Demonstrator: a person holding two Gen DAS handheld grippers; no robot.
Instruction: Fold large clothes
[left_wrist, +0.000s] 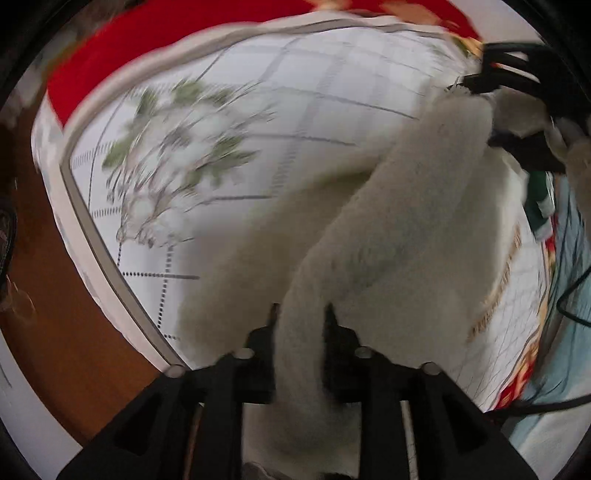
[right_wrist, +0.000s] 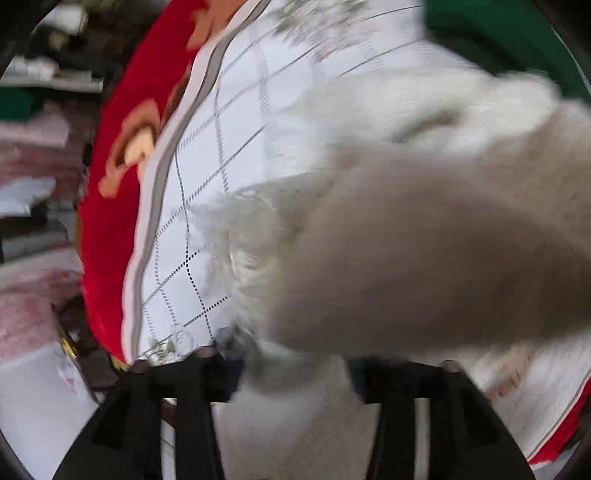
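Both grippers should be keeping the fluffy white garment (left_wrist: 406, 221) stretched evenly between them, so that the fold is landing flat on the checked sheet (left_wrist: 221, 206). The left gripper (left_wrist: 300, 314) is clenching a thick band of it above the bed. The right gripper (right_wrist: 295, 373) is gripping another part, raised and tilted.
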